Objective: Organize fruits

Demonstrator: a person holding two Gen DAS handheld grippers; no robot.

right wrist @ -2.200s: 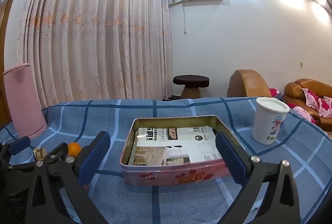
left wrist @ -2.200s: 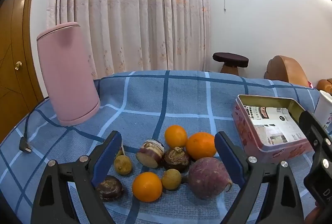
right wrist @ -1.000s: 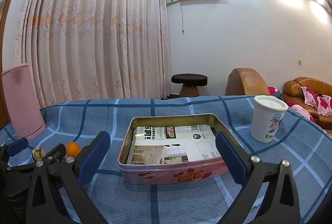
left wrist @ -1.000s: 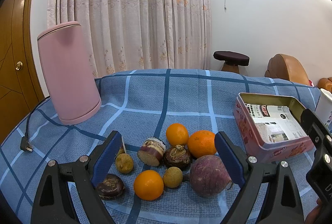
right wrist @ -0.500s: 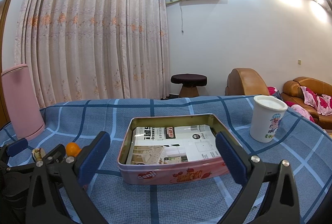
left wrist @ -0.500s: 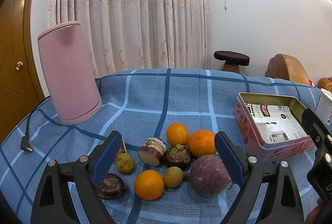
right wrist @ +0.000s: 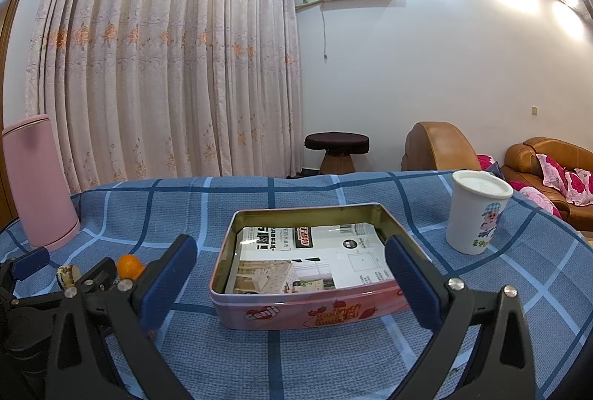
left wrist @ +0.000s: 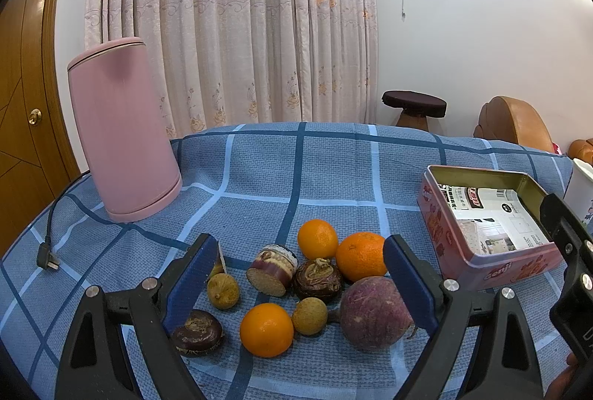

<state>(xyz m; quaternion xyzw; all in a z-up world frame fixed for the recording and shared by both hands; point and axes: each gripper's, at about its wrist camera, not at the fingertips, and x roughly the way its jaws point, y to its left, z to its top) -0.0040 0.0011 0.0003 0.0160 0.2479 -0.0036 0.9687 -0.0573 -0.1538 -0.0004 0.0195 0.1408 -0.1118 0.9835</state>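
Nothing moved — left tool agape over fruit pile, level

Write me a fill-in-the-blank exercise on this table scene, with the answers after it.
1. The number of oranges in the pile is ____.
2. The tin holds printed paper and no ____.
3. The left gripper and the right gripper both have their jaws ____.
4. The kettle is coloured ____.

Answers: three; fruit; open; pink
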